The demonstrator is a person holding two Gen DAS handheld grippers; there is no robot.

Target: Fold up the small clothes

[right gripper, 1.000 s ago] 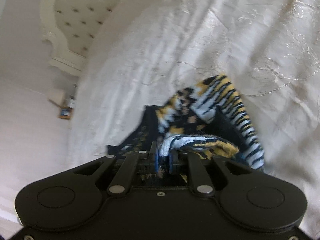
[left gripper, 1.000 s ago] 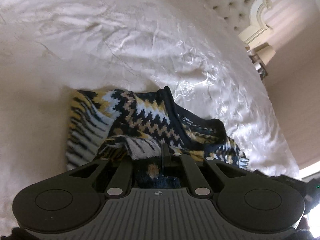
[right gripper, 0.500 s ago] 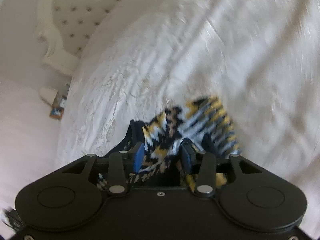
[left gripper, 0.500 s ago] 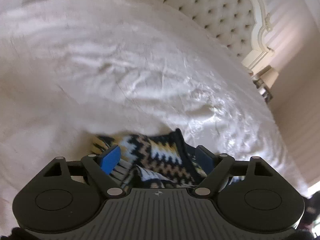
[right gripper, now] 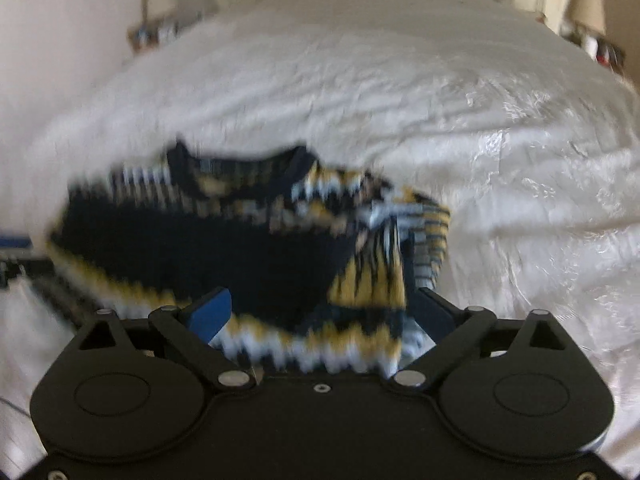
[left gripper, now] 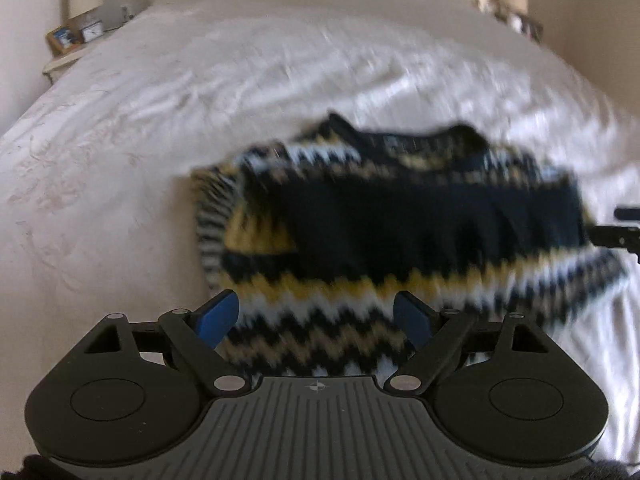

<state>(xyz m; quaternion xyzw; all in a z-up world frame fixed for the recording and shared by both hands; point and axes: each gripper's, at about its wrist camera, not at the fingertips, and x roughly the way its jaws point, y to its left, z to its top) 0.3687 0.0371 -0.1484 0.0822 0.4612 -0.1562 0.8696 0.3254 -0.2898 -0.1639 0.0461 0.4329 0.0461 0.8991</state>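
Now the folded sweater point(left gripper: 400, 224) lies just ahead of the released left claw point(left gripper: 316, 316) and opening right claw point(right gripper: 320, 314)

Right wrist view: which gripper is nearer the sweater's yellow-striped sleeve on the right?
Right. The right gripper, jaws opening with the sweater hem ungripped between them, sits just short of the sleeve; the left gripper is beyond the sweater's opposite edge.

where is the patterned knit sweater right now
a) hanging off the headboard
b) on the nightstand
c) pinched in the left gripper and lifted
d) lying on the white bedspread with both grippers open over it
d: the sweater lies on the white bedspread, and the left gripper and right gripper both have their blue pads spread wide, neither pressing on it.
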